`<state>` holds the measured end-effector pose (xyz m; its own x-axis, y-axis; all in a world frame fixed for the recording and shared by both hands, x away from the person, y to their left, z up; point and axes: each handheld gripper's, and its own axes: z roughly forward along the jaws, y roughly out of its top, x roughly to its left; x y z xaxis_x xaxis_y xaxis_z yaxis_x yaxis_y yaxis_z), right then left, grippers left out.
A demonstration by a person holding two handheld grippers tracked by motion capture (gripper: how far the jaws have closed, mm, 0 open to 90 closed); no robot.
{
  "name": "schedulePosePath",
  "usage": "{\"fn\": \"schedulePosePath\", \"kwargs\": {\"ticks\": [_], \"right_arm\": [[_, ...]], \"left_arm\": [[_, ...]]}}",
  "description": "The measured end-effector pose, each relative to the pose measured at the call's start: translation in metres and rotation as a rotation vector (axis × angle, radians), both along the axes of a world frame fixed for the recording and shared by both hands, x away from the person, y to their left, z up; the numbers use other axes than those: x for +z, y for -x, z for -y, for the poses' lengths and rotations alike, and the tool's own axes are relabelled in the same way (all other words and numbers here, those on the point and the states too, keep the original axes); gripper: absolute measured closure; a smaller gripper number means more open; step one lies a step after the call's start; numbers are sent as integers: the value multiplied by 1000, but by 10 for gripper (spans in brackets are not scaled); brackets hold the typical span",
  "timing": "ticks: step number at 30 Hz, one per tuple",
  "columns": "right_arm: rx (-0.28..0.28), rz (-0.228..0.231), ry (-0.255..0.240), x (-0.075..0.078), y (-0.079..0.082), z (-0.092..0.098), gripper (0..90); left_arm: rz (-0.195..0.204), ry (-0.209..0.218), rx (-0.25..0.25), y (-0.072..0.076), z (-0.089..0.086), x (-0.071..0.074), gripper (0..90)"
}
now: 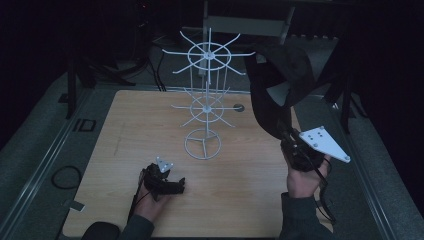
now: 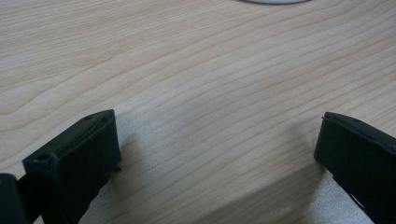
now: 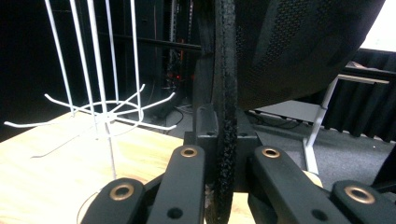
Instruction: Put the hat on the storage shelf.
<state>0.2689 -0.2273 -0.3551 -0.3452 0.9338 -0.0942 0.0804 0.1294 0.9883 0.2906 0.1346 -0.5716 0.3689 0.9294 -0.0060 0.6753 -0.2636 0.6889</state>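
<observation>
A white wire rack point(image 1: 206, 107) with two tiers of radial hooks stands on a ring base at the middle of the wooden table point(image 1: 125, 150). To its right, a black mesh bag point(image 1: 282, 75) hangs in the air near the end of an upper hook. Its strap point(image 3: 225, 116) runs down into my right gripper point(image 1: 286, 137), which is shut on it point(image 3: 226, 158). The rack point(image 3: 109, 112) stands to the left in the right gripper view. My left gripper point(image 1: 175, 186) rests low at the front of the table, jaws wide apart point(image 2: 217, 149) over bare wood. The rack's base ring point(image 2: 273, 1) shows at the top edge.
A small round grommet point(image 1: 239, 107) sits in the tabletop right of the rack. A cable loop point(image 1: 65, 176) lies on the grey floor left of the table. A white frame point(image 1: 240, 25) stands behind the rack. Dark surroundings ring the table.
</observation>
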Motion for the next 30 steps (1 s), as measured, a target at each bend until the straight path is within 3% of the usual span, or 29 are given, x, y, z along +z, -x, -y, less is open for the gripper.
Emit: {"fn": "schedulePosePath", "kwargs": {"ticks": [20,30], "right_arm": [[4,31,-3,-3,9,-5,865],[5,39,21,-8,11,-11,865]], "left_arm": [[0,-1,-1,0,0,0,2],[1,-1,-1,0,0,0,2]]}}
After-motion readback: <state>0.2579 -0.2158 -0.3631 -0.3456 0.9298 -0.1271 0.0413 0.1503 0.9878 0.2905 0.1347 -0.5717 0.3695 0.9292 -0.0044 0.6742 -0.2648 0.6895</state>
